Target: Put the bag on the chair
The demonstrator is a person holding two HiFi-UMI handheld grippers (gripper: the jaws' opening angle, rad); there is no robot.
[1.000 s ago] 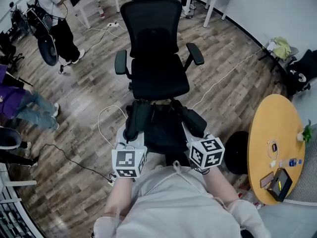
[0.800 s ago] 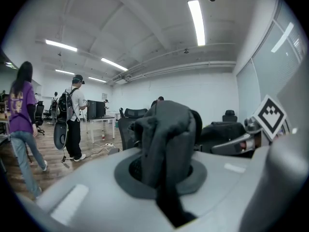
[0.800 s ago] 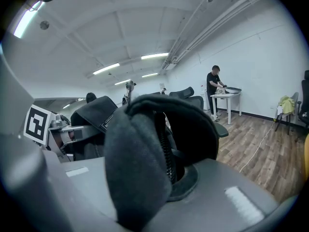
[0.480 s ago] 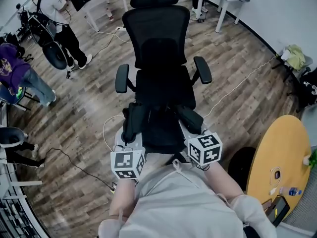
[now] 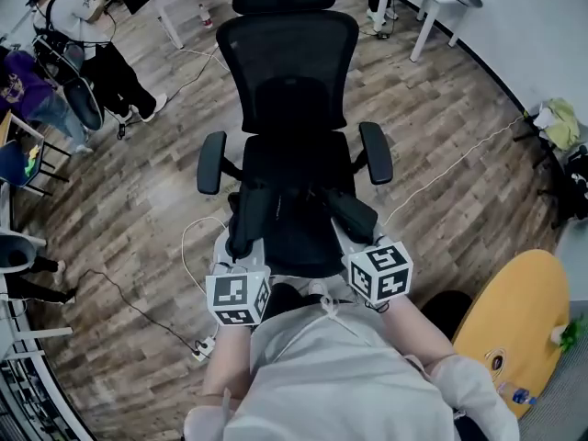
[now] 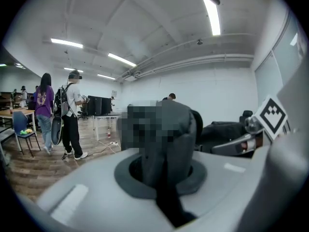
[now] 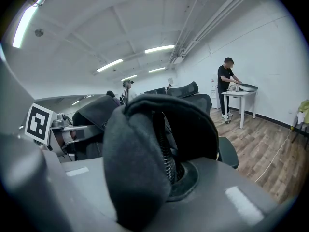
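Note:
A black office chair [image 5: 296, 159] faces me in the head view, its seat just beyond my grippers. I hold a black bag [image 5: 296, 232] up between both grippers at the seat's front edge; whether it rests on the seat I cannot tell. My left gripper [image 5: 243, 246] is shut on the bag's left shoulder strap [image 6: 169, 134], which rises out of its jaws. My right gripper [image 5: 360, 237] is shut on the padded right strap [image 7: 137, 149], whose zipper edge shows. The chair's armrest [image 7: 227, 151] is visible behind that strap.
A yellow round table [image 5: 514, 338] stands at the lower right. Cables and a power strip [image 5: 204, 345] lie on the wooden floor at the left. People [image 5: 92, 53] stand at the upper left near white desks [image 5: 432, 7]. A person [image 7: 226, 88] works at a far table.
The chair now sits closer below me and the bag has been carried forward to its seat edge. The yellow table has slid toward the lower right of the view. Both grips are unchanged.

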